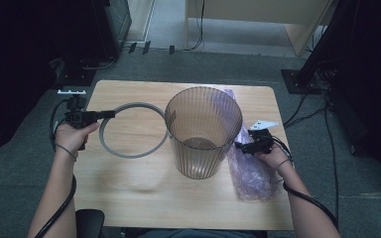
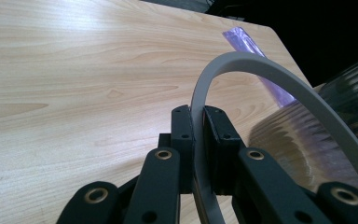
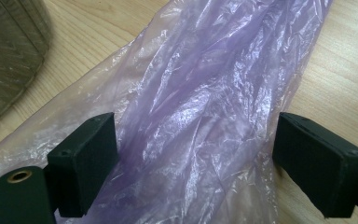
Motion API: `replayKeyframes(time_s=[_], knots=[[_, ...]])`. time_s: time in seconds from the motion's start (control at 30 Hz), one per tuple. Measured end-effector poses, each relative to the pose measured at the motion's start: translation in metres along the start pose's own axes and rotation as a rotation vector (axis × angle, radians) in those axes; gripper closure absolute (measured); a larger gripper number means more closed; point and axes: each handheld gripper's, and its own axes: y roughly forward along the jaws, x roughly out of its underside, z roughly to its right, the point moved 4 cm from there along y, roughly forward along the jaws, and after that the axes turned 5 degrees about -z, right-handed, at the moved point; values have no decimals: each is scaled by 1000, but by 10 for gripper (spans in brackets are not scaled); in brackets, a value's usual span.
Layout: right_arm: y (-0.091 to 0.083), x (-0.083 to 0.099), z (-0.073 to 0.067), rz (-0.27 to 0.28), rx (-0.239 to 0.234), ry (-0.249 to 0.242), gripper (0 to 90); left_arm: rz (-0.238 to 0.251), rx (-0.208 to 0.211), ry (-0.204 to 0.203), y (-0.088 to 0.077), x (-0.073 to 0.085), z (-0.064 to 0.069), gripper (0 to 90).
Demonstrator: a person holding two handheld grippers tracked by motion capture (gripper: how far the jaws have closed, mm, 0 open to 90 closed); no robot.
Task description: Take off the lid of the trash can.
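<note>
Left gripper (image 1: 110,114), held level, clamped the grey ring (image 1: 129,154); right gripper (image 3: 196,158) stood spread over the purple bag (image 3: 205,93), apparently not gripping it.

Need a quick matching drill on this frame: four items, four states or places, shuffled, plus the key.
Items:
1. flat grey plastic ring
2. ribbed translucent brown plastic bin
3. crumpled purple plastic bag
4. right gripper

States:
A. lying on the wooden table, right of the bin
B. clamped in the left gripper
C. jaws open over the bag
D. standing upright mid-table

Pairs: 1-B, 2-D, 3-A, 4-C
</note>
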Motion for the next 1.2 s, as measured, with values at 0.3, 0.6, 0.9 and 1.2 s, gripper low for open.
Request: replayKeyframes(time_s=[0.3, 0.6, 0.9, 1.2], knots=[[0, 0, 0, 1, 0, 1, 136, -4, -5, -16, 11, 7, -4, 831], [0, 0, 0, -2, -1, 3, 136, -1, -5, -47, 17, 20, -16, 831], [0, 0, 0, -1, -1, 4, 136, 1, -5, -58, 20, 30, -22, 831], [-2, -1, 1, -3, 1, 15, 144, -3, -14, -51, 23, 36, -29, 831]])
